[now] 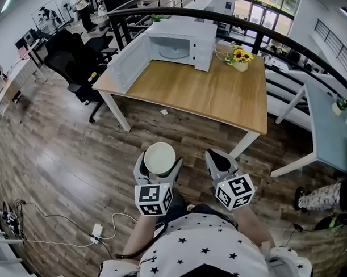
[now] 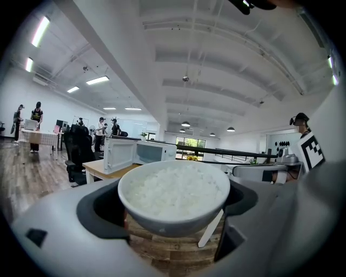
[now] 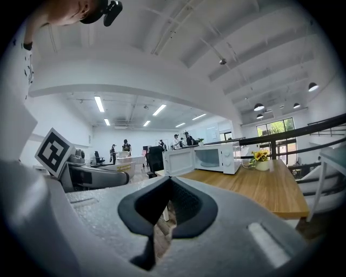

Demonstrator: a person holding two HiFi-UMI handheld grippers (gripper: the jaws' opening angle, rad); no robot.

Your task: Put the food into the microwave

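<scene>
A white bowl of rice [image 1: 160, 157] [image 2: 174, 196] sits between the jaws of my left gripper [image 1: 159, 167] [image 2: 174, 213], which is shut on it, held above the wooden floor short of the table. My right gripper [image 1: 221, 161] [image 3: 168, 216] hangs beside it, shut with nothing in it. The white microwave [image 1: 181, 43] [image 2: 139, 153] [image 3: 208, 158] stands at the far side of the wooden table [image 1: 217, 96], with its door [image 1: 127, 63] swung wide open to the left and a glass turntable inside.
A vase of yellow flowers [image 1: 239, 57] [image 3: 260, 159] stands right of the microwave. Black office chairs [image 1: 74, 56] are left of the table. A second white table [image 1: 329, 124] is to the right. A power strip and cables [image 1: 96, 230] lie on the floor.
</scene>
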